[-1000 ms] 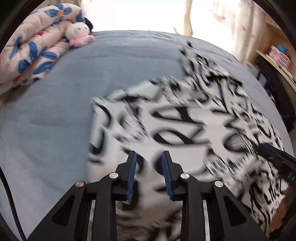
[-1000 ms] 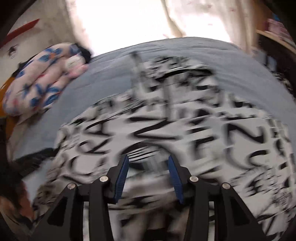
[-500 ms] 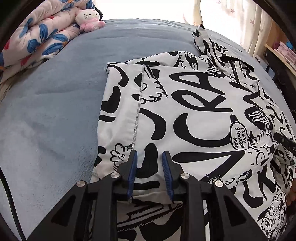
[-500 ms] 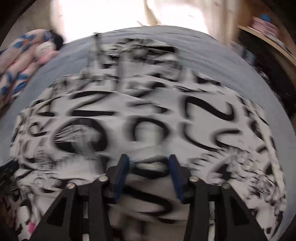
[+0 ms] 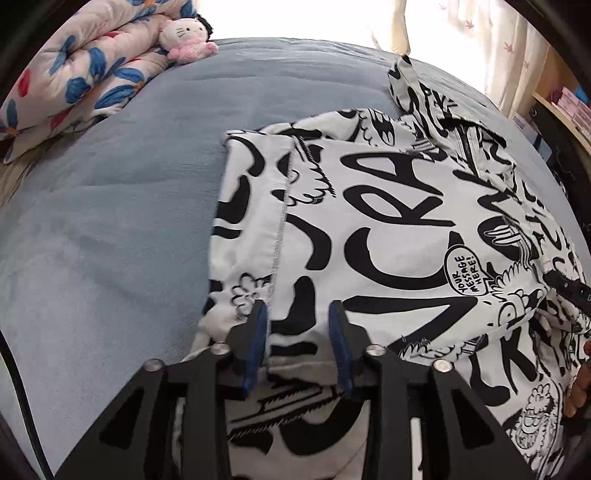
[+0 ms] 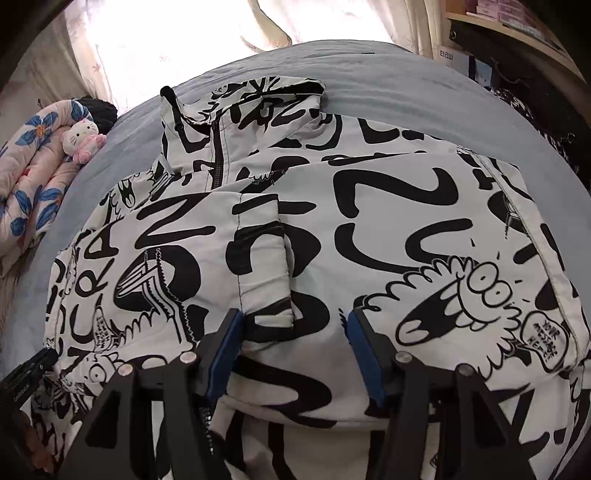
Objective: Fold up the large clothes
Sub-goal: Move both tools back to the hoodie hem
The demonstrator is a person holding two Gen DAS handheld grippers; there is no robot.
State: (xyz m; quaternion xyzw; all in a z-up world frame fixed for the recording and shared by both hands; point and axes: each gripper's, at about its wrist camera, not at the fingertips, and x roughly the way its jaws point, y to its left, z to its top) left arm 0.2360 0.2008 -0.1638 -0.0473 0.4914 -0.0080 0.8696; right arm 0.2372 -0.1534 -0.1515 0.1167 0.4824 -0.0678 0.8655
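A large white jacket with black graffiti print (image 5: 388, 229) lies spread on a grey-blue bed (image 5: 110, 221), with both sleeves folded in over the body; it also shows in the right wrist view (image 6: 369, 221). My left gripper (image 5: 299, 332) is open and hovers low over the jacket's near left part, beside a sleeve seam. My right gripper (image 6: 293, 339) is open, over the near middle of the jacket by a folded sleeve cuff (image 6: 262, 251). Neither holds cloth. The right gripper's tip also shows in the left wrist view (image 5: 565, 288).
A rolled floral quilt (image 5: 85, 74) and a pink plush cat (image 5: 184, 37) lie at the bed's far left. Curtains (image 6: 166, 37) hang behind the bed. A wooden shelf with boxes (image 6: 517, 22) stands to the right. The bed surface (image 6: 424, 85) surrounds the jacket.
Both grippers have swung over the jacket and slowed; the views went from blurred to sharp. The left gripper has moved a little closer to the cloth. Both stayed open.
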